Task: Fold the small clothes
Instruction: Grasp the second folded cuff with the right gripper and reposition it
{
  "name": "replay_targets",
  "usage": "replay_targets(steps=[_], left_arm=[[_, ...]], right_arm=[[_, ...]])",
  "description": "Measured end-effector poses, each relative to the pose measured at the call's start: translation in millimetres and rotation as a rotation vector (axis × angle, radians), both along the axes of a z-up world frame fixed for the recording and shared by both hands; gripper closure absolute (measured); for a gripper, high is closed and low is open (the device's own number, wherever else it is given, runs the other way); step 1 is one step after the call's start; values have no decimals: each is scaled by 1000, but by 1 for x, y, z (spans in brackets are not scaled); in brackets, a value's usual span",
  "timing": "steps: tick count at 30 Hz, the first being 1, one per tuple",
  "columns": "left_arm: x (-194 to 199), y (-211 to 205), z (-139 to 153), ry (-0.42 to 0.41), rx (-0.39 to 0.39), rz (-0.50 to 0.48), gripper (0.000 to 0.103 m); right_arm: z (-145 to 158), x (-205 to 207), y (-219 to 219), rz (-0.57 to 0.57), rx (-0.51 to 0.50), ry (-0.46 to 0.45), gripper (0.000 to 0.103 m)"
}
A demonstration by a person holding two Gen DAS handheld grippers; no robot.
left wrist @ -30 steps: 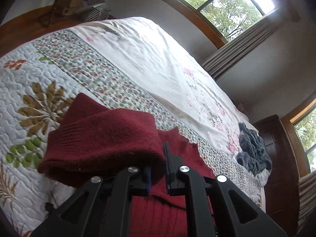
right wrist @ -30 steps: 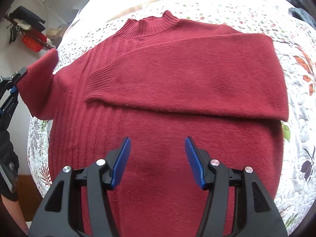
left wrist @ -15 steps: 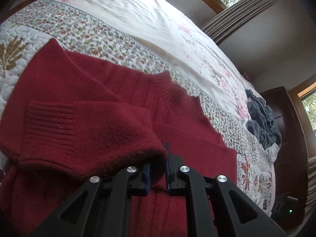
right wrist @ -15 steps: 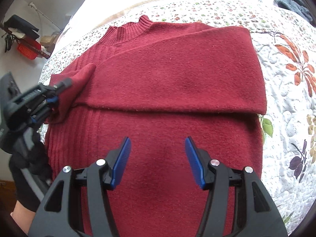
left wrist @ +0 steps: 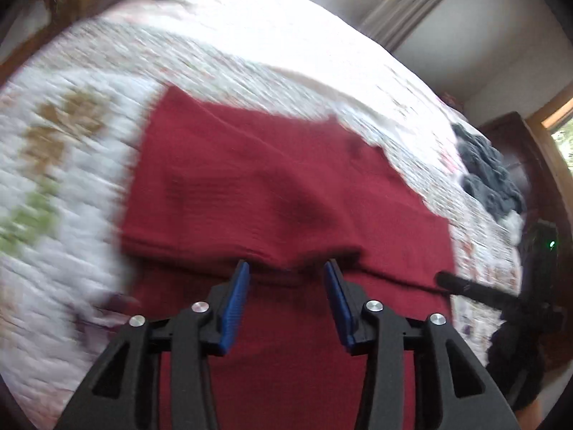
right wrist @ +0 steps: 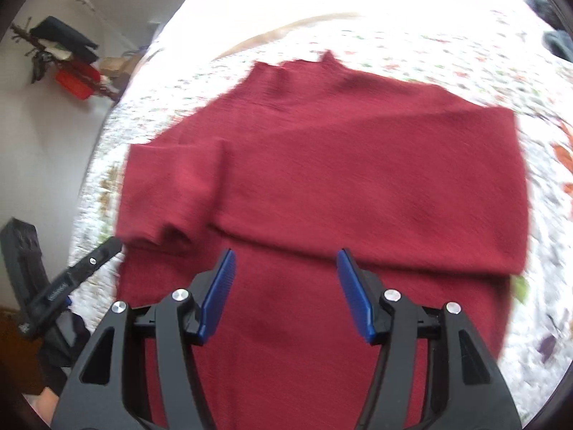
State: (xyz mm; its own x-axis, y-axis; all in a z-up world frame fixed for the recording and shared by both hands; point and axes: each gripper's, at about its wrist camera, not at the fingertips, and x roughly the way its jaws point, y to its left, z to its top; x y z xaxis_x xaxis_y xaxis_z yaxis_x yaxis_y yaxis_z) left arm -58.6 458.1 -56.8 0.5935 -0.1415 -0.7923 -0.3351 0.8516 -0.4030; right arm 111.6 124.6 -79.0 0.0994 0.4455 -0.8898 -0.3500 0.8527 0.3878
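The red sweater [right wrist: 322,186] lies flat on the bed [right wrist: 465,71], on a white quilt printed with leaves and small flowers. Both sleeves are folded in across the chest, so the garment reads as a rough rectangle with the ribbed collar at the far end.

In the right wrist view, the right gripper [right wrist: 286,294] hovers over the lower body of the sweater with its blue-padded jaws spread wide and nothing between them. The folded sleeve edge runs across just ahead of the jaw tips. To the left of the jaws, the left gripper [right wrist: 82,268] shows as a black finger at the sweater's near left edge, beside the cuff of the folded sleeve.

In the left wrist view, the left gripper [left wrist: 286,301] also has its jaws wide apart and empty, set over the sweater's body with the folded sleeve's edge directly ahead of the tips. To the right of these jaws, the right gripper [left wrist: 476,290] reaches in at the sweater's edge. Farther ahead and to the right, a heap of grey cloth [left wrist: 490,179] sits on the bed, well apart from the sweater. Both views are motion-blurred.
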Motion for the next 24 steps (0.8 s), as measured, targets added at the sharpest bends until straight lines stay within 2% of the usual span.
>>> replay_targets(steps=[2, 6, 9, 10, 11, 12, 13, 16, 19, 21, 24], left_arm=[[2, 24, 0, 24, 42, 61, 56], [6, 56, 0, 11, 25, 150, 56], [6, 63, 1, -9, -3, 166, 56], [7, 63, 1, -10, -7, 165, 56], [9, 63, 0, -9, -8, 163, 56], [10, 63, 0, -8, -10, 160, 56], [11, 63, -1, -7, -11, 156, 56], [14, 63, -4, -8, -8, 145, 56], [19, 59, -4, -8, 10, 124, 56], [28, 53, -8, 10, 30, 100, 56], [45, 42, -22, 71, 93, 66, 56]], right_arm=[[-2, 9, 29, 24, 70, 40, 39], [-22, 22, 74, 45, 116, 132, 39], [-48, 28, 97, 48, 105, 230, 39], [-59, 29, 103, 46, 82, 263, 42], [-64, 28, 106, 47, 73, 273, 55], [-65, 28, 108, 51, 73, 272, 61], [-64, 28, 109, 64, 87, 269, 73], [-51, 29, 106, 78, 98, 234, 85], [-27, 32, 91, 59, 124, 172, 86], [-17, 36, 80, 40, 82, 125, 86], [-32, 43, 69, 14, 9, 134, 85]])
